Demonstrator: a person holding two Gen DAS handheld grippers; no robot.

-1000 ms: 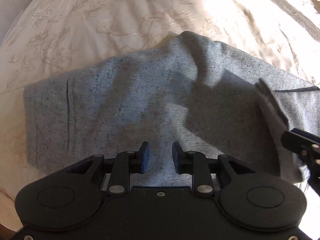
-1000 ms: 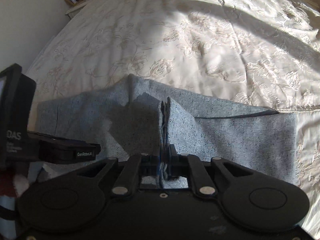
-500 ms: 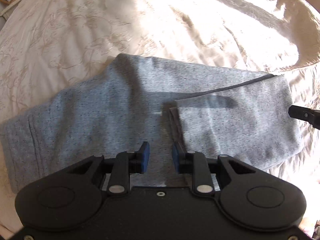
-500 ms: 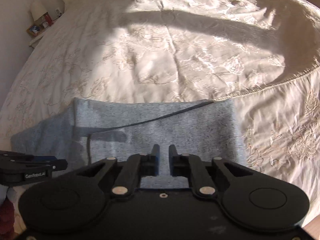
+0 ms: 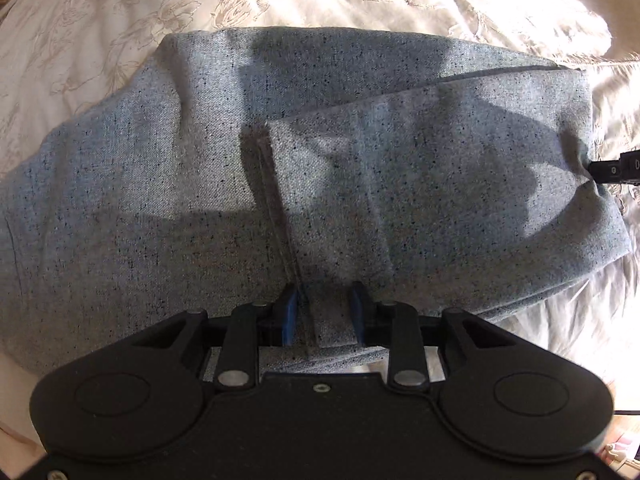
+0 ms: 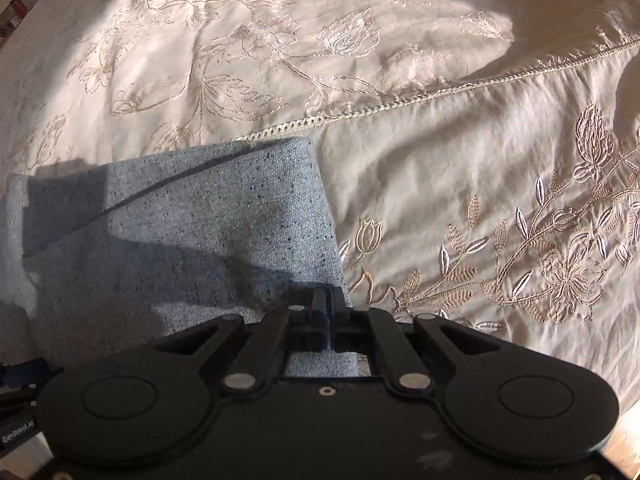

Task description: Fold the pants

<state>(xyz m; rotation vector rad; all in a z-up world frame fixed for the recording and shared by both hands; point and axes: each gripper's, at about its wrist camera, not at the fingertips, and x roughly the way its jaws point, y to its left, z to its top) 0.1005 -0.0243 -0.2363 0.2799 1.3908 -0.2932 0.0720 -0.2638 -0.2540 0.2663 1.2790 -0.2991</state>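
The grey speckled pants (image 5: 168, 208) lie flat on the bed, with the leg ends folded back over the middle so the hem (image 5: 276, 208) runs across the top layer. My left gripper (image 5: 323, 312) is open, low over the near edge, its blue pads (image 5: 289, 312) straddling the hem edge. My right gripper (image 6: 329, 304) is shut on the folded right end of the pants (image 6: 224, 236). Its tip shows in the left wrist view (image 5: 612, 169), pinching the cloth into a pucker.
The bed is covered by a cream embroidered bedspread (image 6: 460, 200) with a lace seam (image 6: 360, 112). Strong sunlight and dark shadows fall across it. A shelf with small items sits at the far left edge (image 6: 16, 12).
The right gripper let go of the leg hem, moved right, and closed on the folded end. The left gripper moved down close over the hem, still open.
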